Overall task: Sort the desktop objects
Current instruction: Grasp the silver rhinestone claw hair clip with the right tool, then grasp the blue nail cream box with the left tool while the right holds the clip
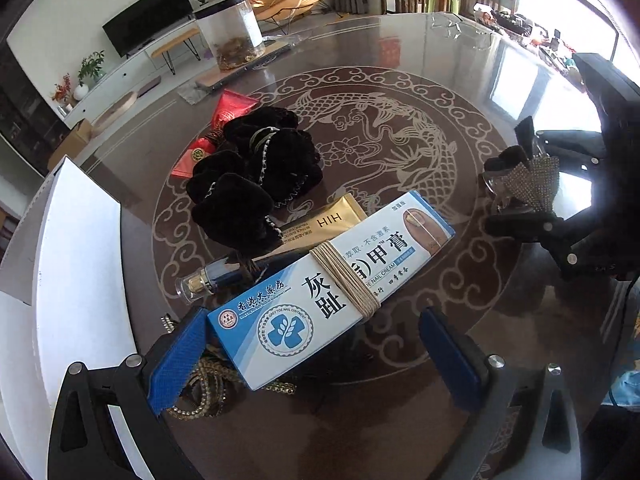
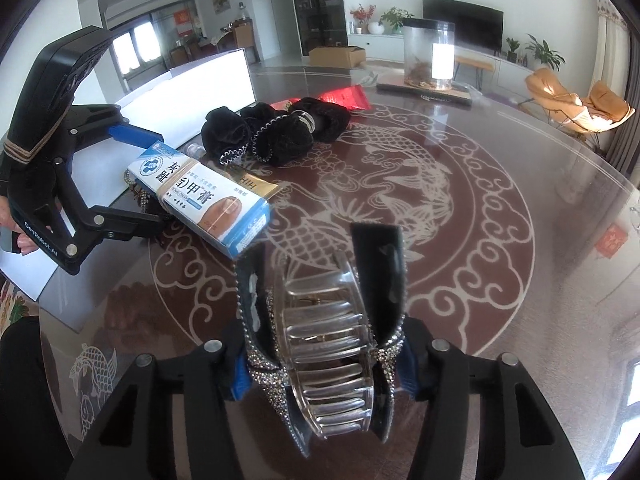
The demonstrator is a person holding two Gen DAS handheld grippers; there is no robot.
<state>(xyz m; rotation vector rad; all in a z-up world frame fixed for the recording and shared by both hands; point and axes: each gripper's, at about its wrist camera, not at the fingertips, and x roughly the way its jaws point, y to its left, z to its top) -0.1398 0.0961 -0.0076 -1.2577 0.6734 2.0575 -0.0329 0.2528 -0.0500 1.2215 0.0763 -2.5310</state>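
Judging by its look, the hair claw clip (image 2: 332, 344) at the lower centre of the right wrist view is light but awkward: clear, stiff plastic teeth that could snap, rhinestone-covered wings that give the pads some bite, and a spring that will open if its ends are squeezed. It is best taken across the flat wings, as it is taken now. The right gripper (image 2: 322, 372) stands about half open, its blue pads pressed on either side of the clip, which it holds above the glass table (image 2: 520, 280). At the lower middle of the left wrist view, the left gripper (image 1: 316, 354) has its jaws wide apart over the near end of the blue-and-white ointment box (image 1: 332, 292), gripping nothing; whether a pad brushes the box I cannot tell. The box is stiff card, light, and easily taken across its narrow sides.
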